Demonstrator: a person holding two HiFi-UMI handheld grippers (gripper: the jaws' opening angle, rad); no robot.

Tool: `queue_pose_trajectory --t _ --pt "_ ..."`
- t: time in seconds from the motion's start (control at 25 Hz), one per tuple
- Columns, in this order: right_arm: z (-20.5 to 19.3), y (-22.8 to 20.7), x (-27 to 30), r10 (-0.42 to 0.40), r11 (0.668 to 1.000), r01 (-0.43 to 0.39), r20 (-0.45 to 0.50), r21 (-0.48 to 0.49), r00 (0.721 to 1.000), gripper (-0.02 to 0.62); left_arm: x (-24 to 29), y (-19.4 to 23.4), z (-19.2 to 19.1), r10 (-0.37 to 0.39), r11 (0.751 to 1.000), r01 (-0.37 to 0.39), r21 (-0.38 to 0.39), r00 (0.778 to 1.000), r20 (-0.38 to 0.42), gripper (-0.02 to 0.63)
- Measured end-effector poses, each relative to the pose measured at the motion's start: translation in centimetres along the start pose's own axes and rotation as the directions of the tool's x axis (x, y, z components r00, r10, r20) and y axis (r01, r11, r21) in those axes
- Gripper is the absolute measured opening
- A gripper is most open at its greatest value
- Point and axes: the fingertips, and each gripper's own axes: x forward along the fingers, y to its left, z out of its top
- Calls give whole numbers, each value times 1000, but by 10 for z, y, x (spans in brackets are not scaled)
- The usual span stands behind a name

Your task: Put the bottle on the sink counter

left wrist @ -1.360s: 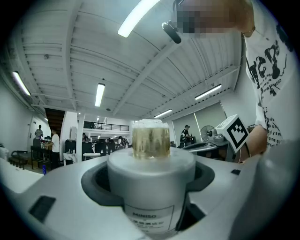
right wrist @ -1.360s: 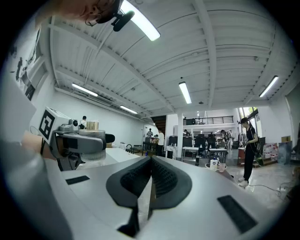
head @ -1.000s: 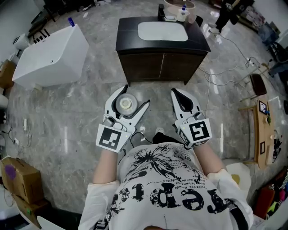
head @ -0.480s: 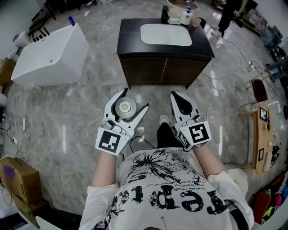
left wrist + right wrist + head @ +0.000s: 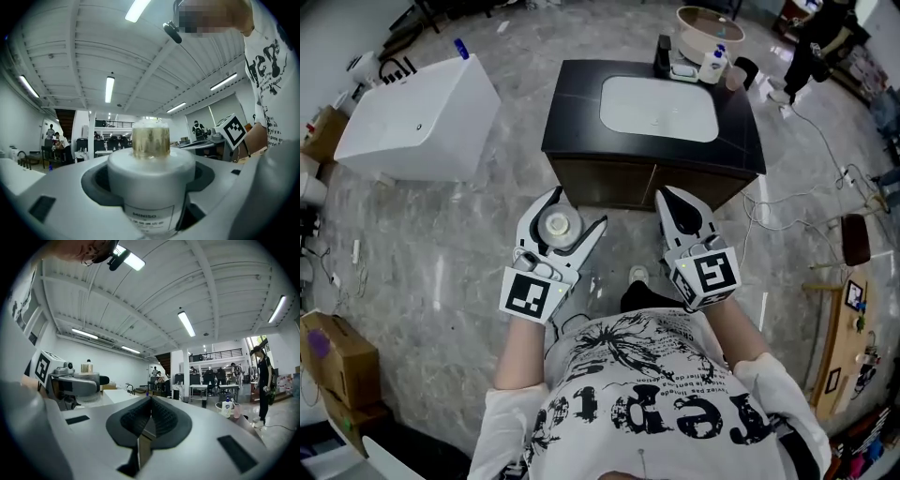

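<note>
Both bare forearms reach forward from the person's white printed T-shirt (image 5: 647,394), side by side and level, each marker cube facing up. The left gripper (image 5: 572,217) has its jaws spread and clamped round a white cylindrical plastic bottle with a gold-coloured cap (image 5: 151,173). The bottle stands upright in the padded hollow between them, carried in the air above the grey marble floor (image 5: 441,244). The right gripper (image 5: 673,202) has its two dark ribbed pads pressed together with nothing between them.

At 12 o'clock from the grippers stands the dark sink counter (image 5: 572,103), its near edge just ahead of the jaw tips in the head view and the brown cabinet front (image 5: 637,183) below it. A white rectangular basin (image 5: 658,108) fills the middle of the top, leaving a bare dark strip at the left side and along the front. The back edge – toward 1 o'clock – is crowded by a white pump bottle (image 5: 711,66). A large white boxy tub (image 5: 422,117) sits at 10 o'clock, well apart from the counter, with bare floor between them.

The bottle's body is matt white – a pale label on its side reads MINISO – and the cap is narrower than the shoulder.
</note>
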Motion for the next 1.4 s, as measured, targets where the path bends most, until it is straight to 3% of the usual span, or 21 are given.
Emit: queue_pose_trajectory --t 0.2,0.4,0.88,1.04,1.4 --pt "6 -97 66 30 1000 -30 -8 4 1000 14 101 33 -12 42 998 -40 39 998 -57 350" --pt "5 -160 114 53 999 -53 -22 8 998 14 174 59 -22 80 997 -78 28 994 -70 350" --pt "-14 -229 239 61 998 -60 -45 26 997 14 295 144 -65 42 999 -42 9 994 -101 350" --pt "-19 -255 308 45 999 -44 -52 11 998 14 351 203 -71 42 999 -43 -22 998 -40 350" --pt "-43 -299 465 17 999 -11 -118 52 993 14 455 337 -131 -25 999 23 -30 995 -97 350"
